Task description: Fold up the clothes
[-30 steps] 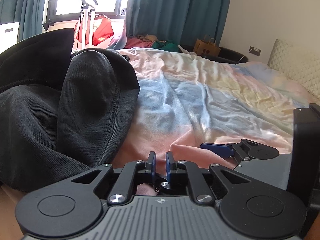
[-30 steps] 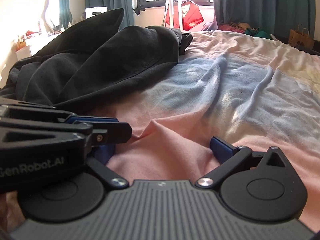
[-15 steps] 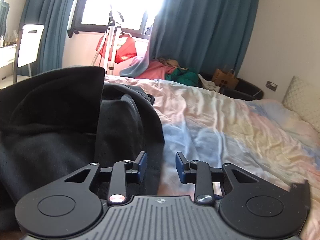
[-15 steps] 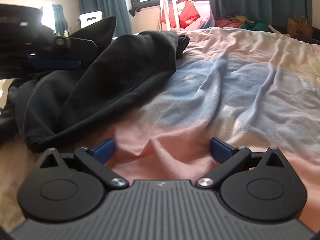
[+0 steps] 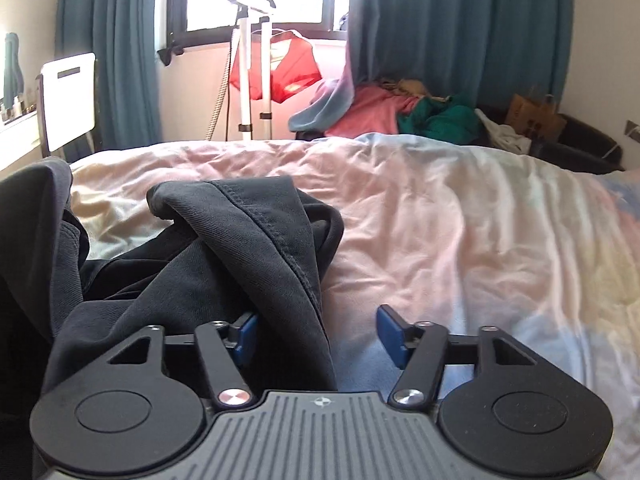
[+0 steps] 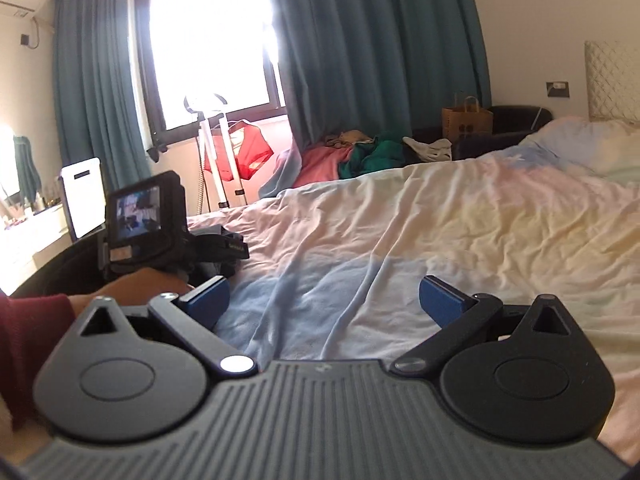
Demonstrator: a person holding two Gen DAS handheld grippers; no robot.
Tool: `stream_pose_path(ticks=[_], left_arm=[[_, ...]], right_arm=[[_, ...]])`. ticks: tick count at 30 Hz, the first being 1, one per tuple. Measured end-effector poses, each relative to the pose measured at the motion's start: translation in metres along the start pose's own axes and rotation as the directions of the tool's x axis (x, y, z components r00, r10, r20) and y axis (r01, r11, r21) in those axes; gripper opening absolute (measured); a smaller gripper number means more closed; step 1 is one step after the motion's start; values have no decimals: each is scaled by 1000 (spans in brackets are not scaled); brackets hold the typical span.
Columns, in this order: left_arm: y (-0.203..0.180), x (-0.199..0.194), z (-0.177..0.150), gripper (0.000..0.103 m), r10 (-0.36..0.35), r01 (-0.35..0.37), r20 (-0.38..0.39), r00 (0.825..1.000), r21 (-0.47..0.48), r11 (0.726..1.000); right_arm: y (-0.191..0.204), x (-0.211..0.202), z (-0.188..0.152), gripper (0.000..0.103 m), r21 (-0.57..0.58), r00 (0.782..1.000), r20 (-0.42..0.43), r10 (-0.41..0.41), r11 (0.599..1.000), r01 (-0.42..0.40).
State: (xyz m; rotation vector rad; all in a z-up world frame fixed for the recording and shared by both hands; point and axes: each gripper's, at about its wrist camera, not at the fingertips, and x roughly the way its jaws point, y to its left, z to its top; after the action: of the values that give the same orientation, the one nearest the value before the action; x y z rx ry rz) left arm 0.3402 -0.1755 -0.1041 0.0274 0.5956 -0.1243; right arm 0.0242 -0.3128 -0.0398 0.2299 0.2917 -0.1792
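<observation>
The left gripper (image 5: 316, 334), pinched shut a second earlier, stood open over a seamed fold of the black garment (image 5: 224, 256), rumpled on the pastel duvet (image 5: 460, 216); the right gripper (image 6: 324, 300), also open, had lifted clear, suggesting a fresh grasp.

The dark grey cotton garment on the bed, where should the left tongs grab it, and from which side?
Probably the stitched hem edge of the dark grey cotton garment, which already drapes between the open left tongs. Come straight forward, low over the pastel bedsheet: the doubled seam runs toward the camera and stands folded up off the sheet, giving a firm ridge to pinch.
</observation>
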Motion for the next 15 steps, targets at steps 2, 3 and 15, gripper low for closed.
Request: stream_pose_path(ticks=[2,3,15], left_arm=[[-4,15,4,33,44,-44,0,999,3,999],[-5,18,7,21,60,-60,4,998,27,998],[-18,-153,-28,4,-352,256,172,920,415,873]], right_arm=[[-5,5,-1,103,11,1000,12,-3,1000,3],[-8,8,-1,103,16,1000,19,-5,1000,4],[-21,7,6,103,55,996,57,-72,996,69]])
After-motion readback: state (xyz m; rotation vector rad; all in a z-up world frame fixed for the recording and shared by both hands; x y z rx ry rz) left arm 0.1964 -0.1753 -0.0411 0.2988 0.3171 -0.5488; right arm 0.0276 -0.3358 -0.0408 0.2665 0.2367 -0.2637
